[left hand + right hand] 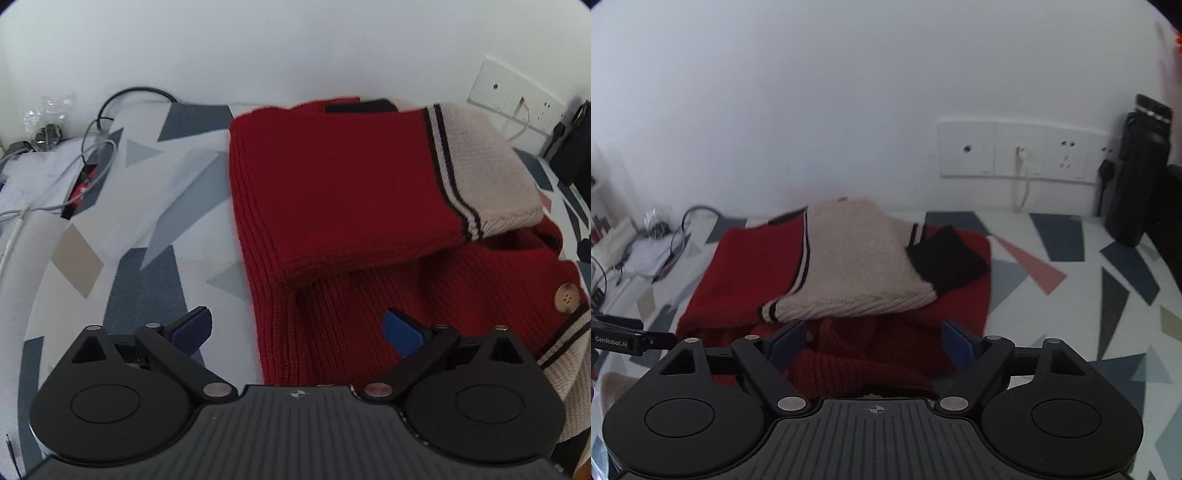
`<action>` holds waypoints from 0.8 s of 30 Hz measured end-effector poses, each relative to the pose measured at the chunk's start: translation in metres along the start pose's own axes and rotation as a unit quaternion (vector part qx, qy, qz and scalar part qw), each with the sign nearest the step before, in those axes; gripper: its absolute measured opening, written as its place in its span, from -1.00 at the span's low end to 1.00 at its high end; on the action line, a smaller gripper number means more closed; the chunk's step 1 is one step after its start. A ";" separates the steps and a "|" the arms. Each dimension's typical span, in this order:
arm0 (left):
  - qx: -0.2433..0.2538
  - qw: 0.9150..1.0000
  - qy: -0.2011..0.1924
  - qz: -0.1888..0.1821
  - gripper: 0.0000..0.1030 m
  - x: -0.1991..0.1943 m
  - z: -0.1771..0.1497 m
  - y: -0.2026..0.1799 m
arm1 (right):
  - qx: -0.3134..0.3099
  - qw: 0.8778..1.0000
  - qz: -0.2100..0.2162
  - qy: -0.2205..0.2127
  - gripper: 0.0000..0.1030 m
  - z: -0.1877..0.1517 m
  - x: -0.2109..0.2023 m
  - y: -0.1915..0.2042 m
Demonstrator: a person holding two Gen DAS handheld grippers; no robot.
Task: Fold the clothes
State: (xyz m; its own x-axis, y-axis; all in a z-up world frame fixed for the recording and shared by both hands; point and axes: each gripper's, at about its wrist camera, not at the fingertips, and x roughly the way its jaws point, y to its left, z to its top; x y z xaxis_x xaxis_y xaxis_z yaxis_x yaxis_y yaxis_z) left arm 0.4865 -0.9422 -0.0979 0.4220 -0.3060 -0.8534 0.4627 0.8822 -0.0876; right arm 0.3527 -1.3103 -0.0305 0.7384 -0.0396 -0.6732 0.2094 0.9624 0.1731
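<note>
Cardigan (332, 177) hem cut off at frame's right edge, lower layers hidden

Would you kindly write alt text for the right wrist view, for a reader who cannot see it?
A partly folded red cardigan with a beige sleeve laid across it lies on a geometric-patterned sheet. The open right gripper hovers at its near edge, holding nothing. White wall sockets sit behind.

Soft, even daylight, no strong glare. Pale and washed out on the wall (849, 92). Only faint shadows under the folded sweater (332, 184). Bent and curved near the edges, dark in the corners. A little blurry all over, most at the sides.
</note>
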 end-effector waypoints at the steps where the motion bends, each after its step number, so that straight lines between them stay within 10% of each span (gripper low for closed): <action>1: -0.001 1.000 0.007 -0.001 0.96 0.008 -0.001 0.002 | -0.005 1.000 -0.001 0.014 0.40 -0.002 0.015 0.005; 10: 0.003 1.000 0.011 -0.015 0.95 0.038 0.001 0.006 | 0.028 0.994 -0.033 0.097 0.37 -0.018 0.107 0.016; 16: 0.057 0.998 -0.009 -0.024 0.04 0.026 -0.010 -0.013 | 0.011 0.995 -0.037 0.097 -0.09 -0.034 0.108 0.018; 24: 0.059 0.998 -0.009 -0.021 -0.14 0.013 -0.031 -0.022 | -0.058 0.993 -0.039 0.092 -0.33 -0.058 0.081 0.036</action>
State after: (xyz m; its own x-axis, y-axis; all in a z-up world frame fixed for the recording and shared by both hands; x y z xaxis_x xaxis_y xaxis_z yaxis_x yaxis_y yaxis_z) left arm 0.4571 -0.9545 -0.1227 0.4136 -0.3484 -0.8411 0.5685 0.8204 -0.0603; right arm 0.3834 -1.2631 -0.1204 0.5914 -0.0754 -0.8028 0.1783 0.9832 0.0390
